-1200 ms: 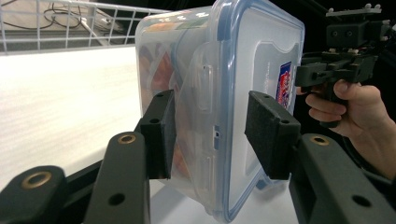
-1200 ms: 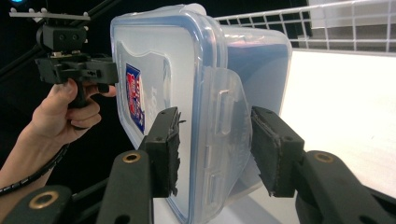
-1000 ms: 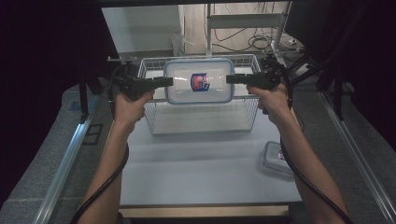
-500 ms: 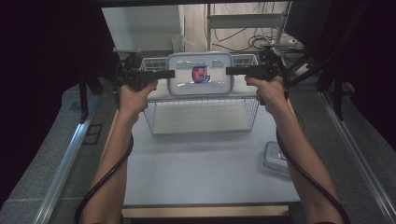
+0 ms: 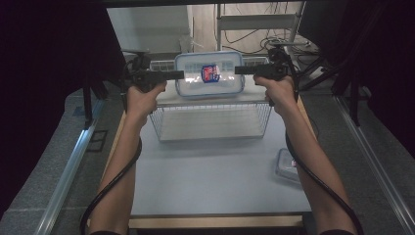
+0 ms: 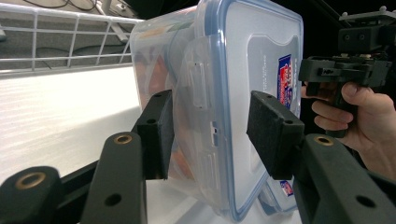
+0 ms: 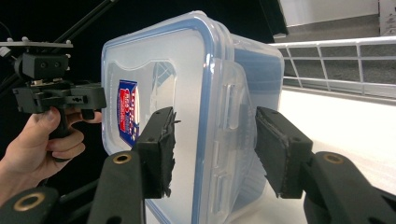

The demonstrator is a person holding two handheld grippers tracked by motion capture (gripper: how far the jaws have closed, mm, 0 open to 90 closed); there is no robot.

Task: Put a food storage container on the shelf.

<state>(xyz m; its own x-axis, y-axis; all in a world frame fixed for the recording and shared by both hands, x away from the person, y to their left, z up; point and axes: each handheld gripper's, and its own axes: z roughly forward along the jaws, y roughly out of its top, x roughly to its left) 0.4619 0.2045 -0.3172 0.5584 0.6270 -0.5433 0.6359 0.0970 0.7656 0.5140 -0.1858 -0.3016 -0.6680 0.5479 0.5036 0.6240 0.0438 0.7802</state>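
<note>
A clear plastic container with a blue-rimmed lid and a red and blue label stands on edge at the far end of a wire basket. My left gripper straddles its left edge and my right gripper its right edge. In the left gripper view the container sits between the pads with a gap at the lid-side pad. The right gripper view shows the container with a gap at the pad on its body side. Both grippers' jaws have just been opening, with the container between them.
A second lidded container lies on the white table at the right, beside my right forearm. Basket rails rise behind the held container. Dark frames and cables stand on both sides and beyond the table.
Both hands carried the container away from the person, from over the basket's middle to its far end. The grippers stay on its two side edges.
</note>
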